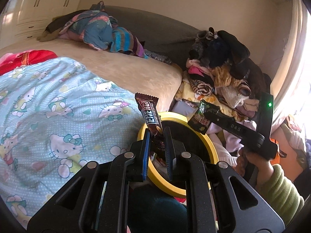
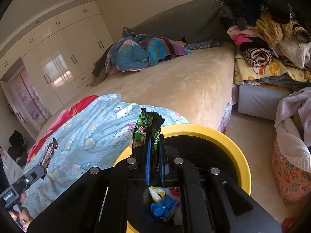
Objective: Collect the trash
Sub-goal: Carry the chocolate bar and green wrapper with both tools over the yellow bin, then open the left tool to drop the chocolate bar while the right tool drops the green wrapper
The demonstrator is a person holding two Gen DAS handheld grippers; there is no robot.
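My left gripper point(image 1: 157, 131) is shut on a brown chocolate bar wrapper point(image 1: 148, 112) that stands up from its pads, over the near rim of a yellow-rimmed black bin point(image 1: 210, 147). My right gripper point(image 2: 154, 136) is shut on a green snack wrapper point(image 2: 144, 128), held above the same yellow-rimmed bin point(image 2: 240, 151). Crumpled trash point(image 2: 161, 202), yellow and blue, lies at the bin's bottom. In the left wrist view the right gripper point(image 1: 209, 116) comes in from the right with the green wrapper point(image 1: 202, 117). In the right wrist view the left gripper point(image 2: 41, 168) shows at lower left with the brown wrapper point(image 2: 48, 153).
A bed with a beige blanket point(image 2: 175, 81) and a light blue cartoon-print quilt point(image 1: 48, 104) fills the left. Clothes are heaped on the bed point(image 2: 136, 54) and stacked high at right point(image 1: 223, 62). A patterned basket with laundry point(image 2: 291, 170) stands right of the bin. White wardrobes point(image 2: 58, 44) line the far wall.
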